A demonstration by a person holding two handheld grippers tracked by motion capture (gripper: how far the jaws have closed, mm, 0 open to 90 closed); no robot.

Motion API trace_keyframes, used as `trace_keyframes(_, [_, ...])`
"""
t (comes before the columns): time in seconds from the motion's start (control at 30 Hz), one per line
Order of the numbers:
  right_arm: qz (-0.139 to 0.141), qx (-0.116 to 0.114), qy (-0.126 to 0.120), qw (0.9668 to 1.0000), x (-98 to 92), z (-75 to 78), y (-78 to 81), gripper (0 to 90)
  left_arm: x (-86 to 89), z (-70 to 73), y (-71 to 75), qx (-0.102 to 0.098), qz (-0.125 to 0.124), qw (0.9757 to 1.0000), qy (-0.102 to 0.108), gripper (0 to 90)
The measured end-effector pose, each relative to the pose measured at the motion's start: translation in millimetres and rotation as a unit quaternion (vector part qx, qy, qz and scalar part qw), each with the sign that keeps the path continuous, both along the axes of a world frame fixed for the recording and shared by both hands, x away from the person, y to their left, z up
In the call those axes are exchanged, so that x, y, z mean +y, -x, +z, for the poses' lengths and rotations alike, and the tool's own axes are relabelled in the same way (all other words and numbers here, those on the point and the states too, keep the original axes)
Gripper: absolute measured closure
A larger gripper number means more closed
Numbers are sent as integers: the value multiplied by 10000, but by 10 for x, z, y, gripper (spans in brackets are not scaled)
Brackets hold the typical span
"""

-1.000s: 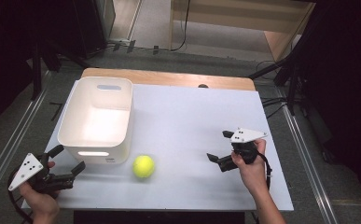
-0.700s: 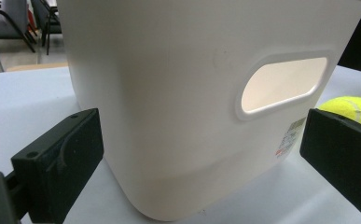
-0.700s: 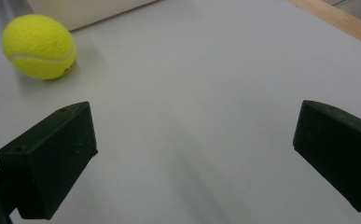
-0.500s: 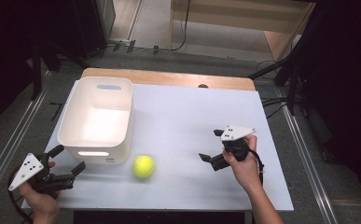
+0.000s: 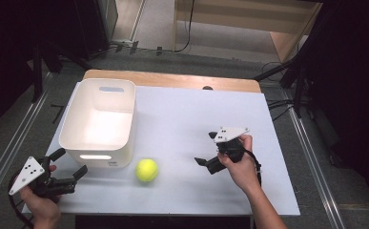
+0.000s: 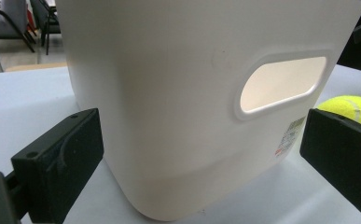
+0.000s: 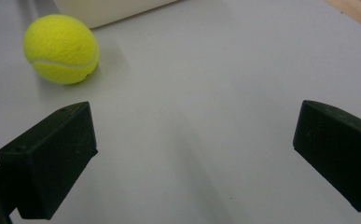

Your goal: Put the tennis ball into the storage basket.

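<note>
A yellow tennis ball (image 5: 147, 170) lies on the white table (image 5: 187, 119) just right of the near corner of a white plastic bin (image 5: 99, 122). The right gripper (image 5: 206, 148) is open, a hand's width to the right of the ball, and its jaws hold nothing. In the right gripper view the ball (image 7: 60, 48) lies ahead at the upper left, beyond the left jaw. The left gripper (image 5: 69, 162) is open at the table's near left corner, facing the bin's near wall (image 6: 183, 112) with its handle slot. The ball (image 6: 350, 109) peeks past that gripper's right jaw.
The bin looks empty inside. A wooden strip (image 5: 172, 80) runs along the table's far edge. Floor rails (image 5: 10, 143) flank the table on the left, and cables (image 5: 277, 107) lie at the right.
The right gripper has moved left across the table toward the ball. The left gripper and the ball have stayed where they were.
</note>
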State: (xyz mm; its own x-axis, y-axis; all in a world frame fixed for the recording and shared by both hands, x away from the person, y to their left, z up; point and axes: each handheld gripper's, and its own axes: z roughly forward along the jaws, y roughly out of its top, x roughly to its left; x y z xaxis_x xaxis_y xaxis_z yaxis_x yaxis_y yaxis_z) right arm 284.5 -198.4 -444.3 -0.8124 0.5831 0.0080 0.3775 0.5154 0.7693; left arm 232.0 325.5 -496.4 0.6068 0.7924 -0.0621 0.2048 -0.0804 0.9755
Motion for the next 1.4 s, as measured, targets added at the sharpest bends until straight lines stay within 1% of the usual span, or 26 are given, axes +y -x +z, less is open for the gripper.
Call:
trace_keyframes(0.2, [119, 85, 54, 9999, 105, -36, -22, 0, 0, 0, 0, 0, -6, 10000, 1, 0])
trace_keyframes(0.63, [331, 175, 137, 9992, 299, -64, -59, 0, 0, 0, 0, -2, -7, 10000, 1, 0])
trace_keyframes(1.17, [519, 167, 221, 9983, 481, -50, -88, 0, 0, 0, -1, 2, -19, 10000, 7, 0])
trace_keyframes(1.4, [626, 198, 238, 9976, 580, -50, -108, 0, 1, 1, -1, -1, -15, 10000, 21, 0])
